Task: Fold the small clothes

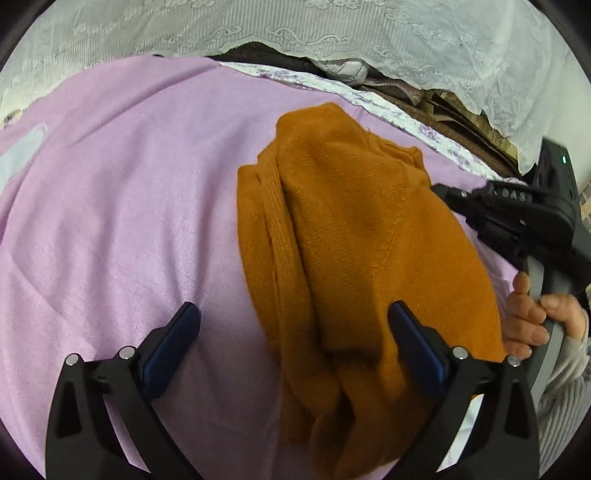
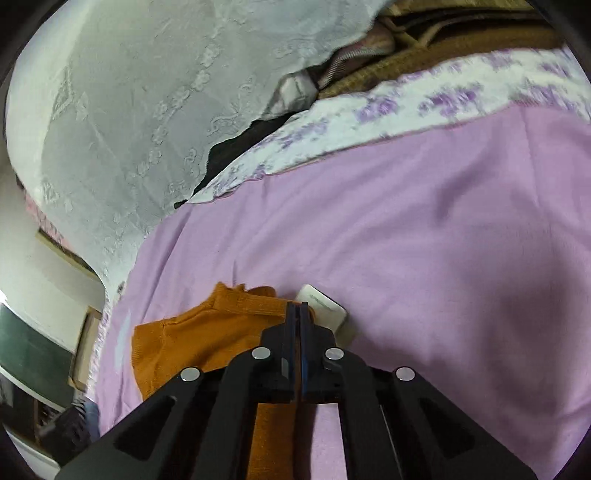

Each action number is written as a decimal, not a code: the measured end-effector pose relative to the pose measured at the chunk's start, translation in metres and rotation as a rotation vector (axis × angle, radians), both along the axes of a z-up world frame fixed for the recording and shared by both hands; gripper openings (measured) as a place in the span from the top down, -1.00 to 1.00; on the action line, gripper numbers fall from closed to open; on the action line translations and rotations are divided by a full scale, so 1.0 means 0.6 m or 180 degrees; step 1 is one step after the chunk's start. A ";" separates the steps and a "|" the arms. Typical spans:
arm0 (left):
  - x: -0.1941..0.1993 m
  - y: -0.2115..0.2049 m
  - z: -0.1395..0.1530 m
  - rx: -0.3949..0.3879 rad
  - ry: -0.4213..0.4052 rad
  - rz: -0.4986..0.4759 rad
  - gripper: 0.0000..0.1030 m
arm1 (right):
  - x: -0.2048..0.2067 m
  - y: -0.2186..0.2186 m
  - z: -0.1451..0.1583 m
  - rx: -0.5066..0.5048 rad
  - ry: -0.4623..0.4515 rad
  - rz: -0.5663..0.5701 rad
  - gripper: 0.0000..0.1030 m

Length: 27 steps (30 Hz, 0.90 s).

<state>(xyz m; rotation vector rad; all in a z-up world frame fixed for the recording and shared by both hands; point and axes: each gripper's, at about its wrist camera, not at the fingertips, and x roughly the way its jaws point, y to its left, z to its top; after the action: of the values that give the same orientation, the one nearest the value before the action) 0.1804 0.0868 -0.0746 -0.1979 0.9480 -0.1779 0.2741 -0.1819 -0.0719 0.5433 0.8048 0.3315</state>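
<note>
An orange knit garment lies partly folded on a lilac sheet. My left gripper is open, its right finger over the garment's near part and its left finger over bare sheet. In the right wrist view my right gripper is shut on an edge of the orange garment. The right gripper's body shows at the garment's right side in the left wrist view, held by a hand.
A white lace cover hangs over stacked brown items beyond the sheet. A floral white and purple sheet edge borders the lilac one. A small white flat object lies beside my right fingertips.
</note>
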 end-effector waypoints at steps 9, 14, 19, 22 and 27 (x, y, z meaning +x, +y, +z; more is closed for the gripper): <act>0.000 0.004 0.003 -0.0059 0.0002 0.0042 -0.92 | 0.011 0.016 -0.020 -0.0278 0.0109 -0.0053 0.87; 0.001 0.012 0.000 -0.0170 0.0008 0.0060 -0.92 | -0.045 0.067 0.084 -0.0018 -0.0489 0.0507 -0.03; -0.006 0.016 -0.002 -0.0222 0.0003 0.0101 -0.92 | -0.039 0.212 0.119 -0.0676 -0.0487 0.1292 -0.09; -0.016 0.020 -0.003 -0.0253 0.0015 0.0127 -0.92 | -0.011 0.261 0.089 -0.0799 -0.0077 0.1558 0.46; -0.019 0.017 -0.004 -0.0194 0.0025 0.0130 -0.92 | 0.052 0.279 0.020 -0.0968 0.0277 0.1417 0.61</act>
<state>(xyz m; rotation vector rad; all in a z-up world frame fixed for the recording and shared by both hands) 0.1692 0.0967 -0.0771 -0.2742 0.9463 -0.1685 0.3053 -0.0143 -0.0599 0.0883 1.0388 0.5847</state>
